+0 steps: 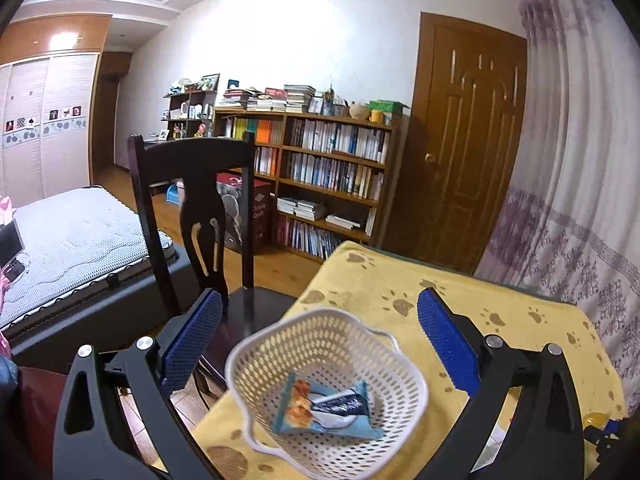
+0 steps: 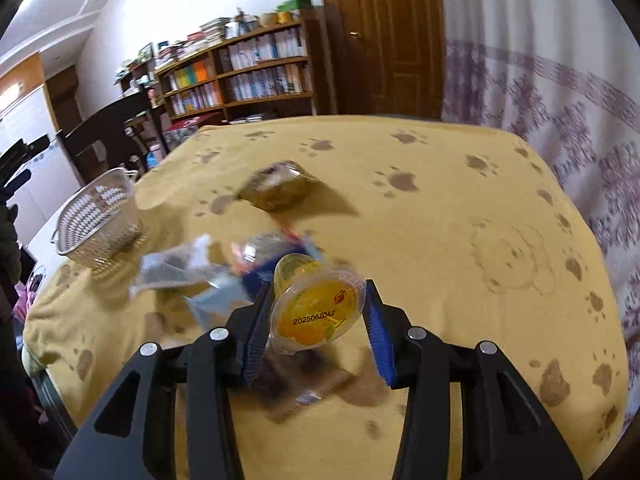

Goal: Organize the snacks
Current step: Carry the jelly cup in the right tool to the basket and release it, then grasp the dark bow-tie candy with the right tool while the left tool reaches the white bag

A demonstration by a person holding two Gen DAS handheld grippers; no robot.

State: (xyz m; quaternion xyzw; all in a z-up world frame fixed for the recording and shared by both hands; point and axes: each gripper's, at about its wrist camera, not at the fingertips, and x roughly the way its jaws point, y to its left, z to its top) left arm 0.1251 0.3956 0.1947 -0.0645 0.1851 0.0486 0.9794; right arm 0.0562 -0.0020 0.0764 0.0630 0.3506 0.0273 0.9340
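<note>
Right gripper (image 2: 316, 312) clamps a jelly cup (image 2: 316, 308) mid-transfer; left gripper (image 1: 320, 336) hovers wide open, empty; next, carry the cup into the basket (image 1: 256, 364).

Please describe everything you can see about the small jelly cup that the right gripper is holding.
The jelly cup is a small clear plastic cup with yellow-orange filling. Its round foil-like lid faces the camera and carries a printed code and a small red mark. The cup is tipped on its side, lifted above the yellow cloth. The right gripper is shut on it, and the blue pads press its rim from both sides. Blurred snack packets lie below and beside it, apparently not touching.
</note>
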